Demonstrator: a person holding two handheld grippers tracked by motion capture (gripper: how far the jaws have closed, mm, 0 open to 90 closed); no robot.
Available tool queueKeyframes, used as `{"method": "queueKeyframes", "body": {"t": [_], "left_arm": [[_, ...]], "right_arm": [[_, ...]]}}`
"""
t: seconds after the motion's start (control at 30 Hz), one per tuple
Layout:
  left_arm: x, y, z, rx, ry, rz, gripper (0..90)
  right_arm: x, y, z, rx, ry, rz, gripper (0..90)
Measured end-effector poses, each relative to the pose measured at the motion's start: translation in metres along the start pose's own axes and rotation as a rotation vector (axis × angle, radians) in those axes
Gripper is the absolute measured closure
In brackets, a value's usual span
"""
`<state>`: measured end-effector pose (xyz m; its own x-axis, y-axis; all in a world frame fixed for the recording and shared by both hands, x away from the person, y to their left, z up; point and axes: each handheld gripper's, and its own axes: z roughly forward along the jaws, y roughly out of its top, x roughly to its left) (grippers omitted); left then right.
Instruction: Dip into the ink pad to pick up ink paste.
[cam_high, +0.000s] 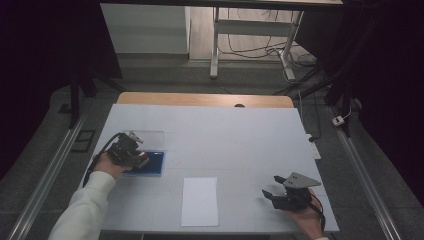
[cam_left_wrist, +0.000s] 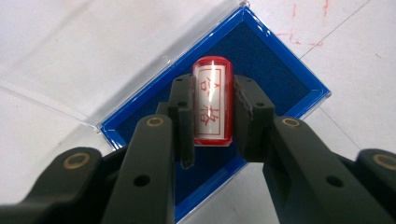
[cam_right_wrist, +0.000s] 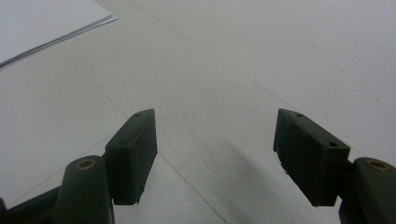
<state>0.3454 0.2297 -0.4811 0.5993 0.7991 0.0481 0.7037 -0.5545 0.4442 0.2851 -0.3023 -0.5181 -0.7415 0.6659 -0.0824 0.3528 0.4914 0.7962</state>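
My left gripper is shut on a red stamp, a small cylinder with a white label bearing red characters. It hangs over a blue ink pad in an open case with a clear lid. From above, the left gripper sits at the left of the table over the ink pad. My right gripper rests near the front right corner, its jaws wide open with nothing between them; in its own view the right gripper shows bare table between the pads.
A white sheet of paper lies at the front middle of the white table, and its corner is at the upper left of the right gripper view. A desk frame and cables stand on the floor beyond the table.
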Motion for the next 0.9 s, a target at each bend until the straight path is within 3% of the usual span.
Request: {"method": "queueKeyframes", "body": {"t": [0.47, 0.57, 0.67, 0.9], "left_arm": [[0.002, -0.004, 0.0, -0.026, -0.011, -0.005, 71.1], [0.009, -0.007, -0.007, -0.061, -0.061, -0.037, 70.9], [0.012, -0.01, -0.015, -0.094, -0.076, -0.051, 70.9], [0.009, -0.006, -0.035, -0.118, -0.065, -0.025, 70.9]], "right_arm": [[0.0, 0.0, 0.0, 0.007, -0.01, -0.004, 29.9], [0.0, 0.0, -0.001, 0.005, -0.008, -0.002, 29.9], [-0.002, -0.002, -0.002, -0.007, -0.006, 0.009, 29.9], [-0.001, -0.001, -0.002, 0.004, -0.009, -0.003, 29.9]]}}
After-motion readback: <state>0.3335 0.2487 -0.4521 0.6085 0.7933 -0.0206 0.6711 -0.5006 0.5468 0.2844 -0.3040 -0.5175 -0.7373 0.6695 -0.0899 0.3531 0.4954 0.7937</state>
